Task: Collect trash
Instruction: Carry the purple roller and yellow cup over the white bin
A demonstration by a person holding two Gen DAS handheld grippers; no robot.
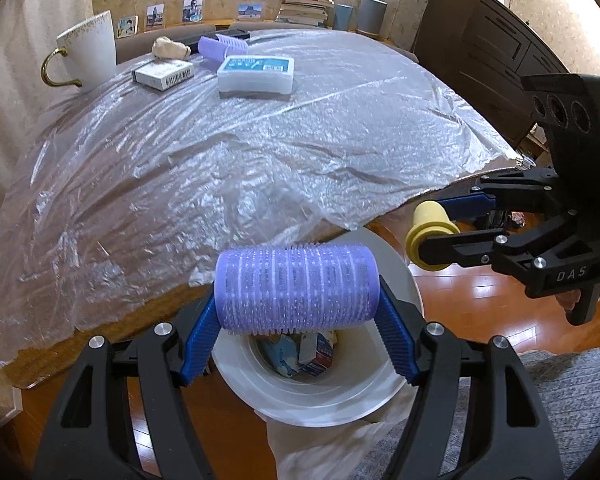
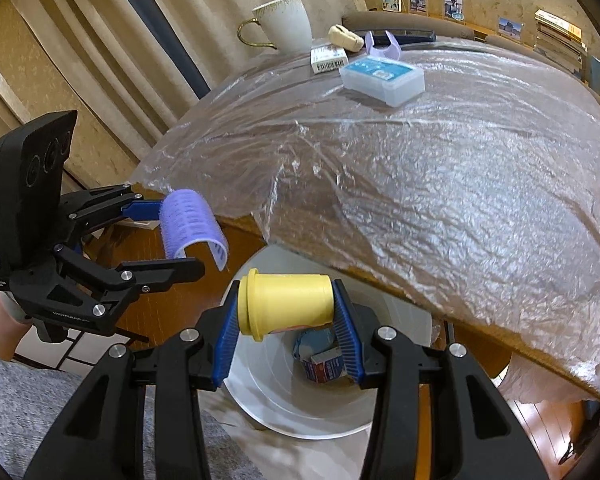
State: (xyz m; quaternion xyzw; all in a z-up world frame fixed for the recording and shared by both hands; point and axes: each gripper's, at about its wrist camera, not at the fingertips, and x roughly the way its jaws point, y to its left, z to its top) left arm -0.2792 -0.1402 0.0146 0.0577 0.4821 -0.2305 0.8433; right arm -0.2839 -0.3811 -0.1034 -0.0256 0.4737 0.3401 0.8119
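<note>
My left gripper (image 1: 296,316) is shut on a purple hair roller (image 1: 296,288) and holds it over the white trash bin (image 1: 320,400) on the floor beside the table. It also shows in the right wrist view (image 2: 192,224). My right gripper (image 2: 288,312) is shut on a yellow plastic cup (image 2: 284,304), lying sideways, over the same bin (image 2: 284,412). The cup also shows in the left wrist view (image 1: 428,236). Cartons and wrappers (image 2: 324,360) lie inside the bin.
The table (image 1: 100,332) is covered with clear plastic sheet (image 1: 240,152). At its far end stand a white mug (image 1: 90,50), a small white box (image 1: 164,74), a blue-lidded plastic case (image 1: 256,74), another purple roller half (image 1: 224,46) and a beige lump (image 1: 170,48). A dark cabinet (image 1: 484,48) stands at the right.
</note>
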